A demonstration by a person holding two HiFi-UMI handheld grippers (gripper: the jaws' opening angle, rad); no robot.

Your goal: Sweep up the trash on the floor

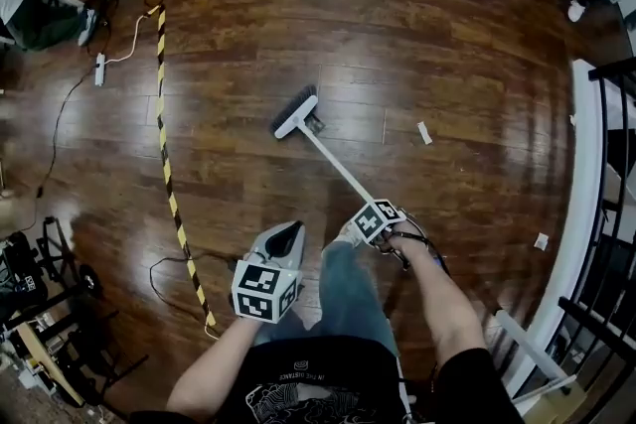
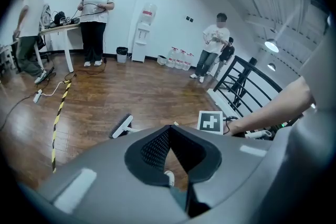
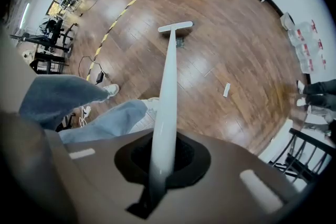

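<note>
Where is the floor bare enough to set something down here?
Widest bare patch: wood floor beyond the broom head. Also bare between the striped tape and the broom handle. Crowded left of the tape: power strip, cables, stands. A paper scrap lies right of the handle, a second scrap near the railing.

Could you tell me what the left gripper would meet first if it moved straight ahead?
Probably the broom handle, which crosses just beyond the left gripper; height is unclear, so it might reach floor instead.

Black printed T-shirt [image 1: 298,382], blue jeans [image 1: 348,298], white shoes [image 3: 111,90]; grey left claw [image 2: 170,157], right claw [image 3: 163,157], each with marker cube [image 1: 264,291].
</note>
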